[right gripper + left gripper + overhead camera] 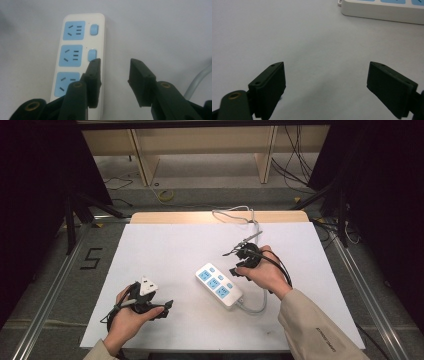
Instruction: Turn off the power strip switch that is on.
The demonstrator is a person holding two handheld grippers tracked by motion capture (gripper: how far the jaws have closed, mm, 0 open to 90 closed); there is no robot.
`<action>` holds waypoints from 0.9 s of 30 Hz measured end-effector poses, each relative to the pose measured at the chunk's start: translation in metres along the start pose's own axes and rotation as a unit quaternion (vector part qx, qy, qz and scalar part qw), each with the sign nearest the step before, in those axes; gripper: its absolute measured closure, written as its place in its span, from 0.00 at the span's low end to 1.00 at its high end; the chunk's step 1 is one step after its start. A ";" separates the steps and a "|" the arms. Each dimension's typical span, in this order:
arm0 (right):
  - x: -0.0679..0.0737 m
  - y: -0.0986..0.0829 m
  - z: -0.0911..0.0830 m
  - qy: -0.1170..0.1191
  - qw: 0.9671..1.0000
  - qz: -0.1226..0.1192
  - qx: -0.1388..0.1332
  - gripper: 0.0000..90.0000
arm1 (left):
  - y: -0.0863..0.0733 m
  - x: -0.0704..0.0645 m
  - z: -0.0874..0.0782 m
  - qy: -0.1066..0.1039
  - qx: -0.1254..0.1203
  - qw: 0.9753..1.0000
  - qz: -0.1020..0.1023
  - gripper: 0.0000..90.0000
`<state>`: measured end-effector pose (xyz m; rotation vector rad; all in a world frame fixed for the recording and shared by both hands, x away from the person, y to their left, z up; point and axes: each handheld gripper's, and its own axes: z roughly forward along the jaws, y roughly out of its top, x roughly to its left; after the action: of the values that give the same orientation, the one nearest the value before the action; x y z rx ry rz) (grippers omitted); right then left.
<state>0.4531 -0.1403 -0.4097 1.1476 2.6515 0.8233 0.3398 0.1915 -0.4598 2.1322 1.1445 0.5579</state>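
Note:
A white power strip (219,284) with three blue sockets lies slantwise at the middle of the white table (165,250). In the right gripper view the strip (77,55) also shows blue switches. My right gripper (115,62) is open and holds nothing. One jaw hovers over the strip's edge beside the middle switch, the other over bare table. In the high view the right gripper (239,271) sits just right of the strip. My left gripper (167,309) rests near the front left, pointing at the strip. Its jaws stand wide apart, so the left gripper (325,68) is open over bare table, with the strip (384,10) farther ahead.
The strip's grey cable (256,306) loops off its near end, passes under the right hand and runs over the table's far edge (235,215). Beyond the table are wooden shelf frames (145,160) and loose floor cables (295,165). Black curtains flank both sides.

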 end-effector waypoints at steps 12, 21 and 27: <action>-0.004 -0.013 -0.007 0.000 1.000 0.003 -0.018 0.64 | 0.000 0.000 0.000 0.001 0.000 1.000 -0.001 0.16; -0.005 -0.020 -0.014 0.001 0.999 0.004 -0.037 0.61 | 0.000 0.000 0.000 0.002 -0.001 1.000 -0.003 0.16; -0.008 -0.026 -0.017 0.004 0.999 0.007 -0.044 0.60 | 0.000 0.000 0.000 0.001 0.000 1.000 -0.003 0.16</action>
<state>0.4368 -0.1678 -0.4101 1.1452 2.5873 0.9379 0.3399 0.1915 -0.4602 2.1275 1.1522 0.5575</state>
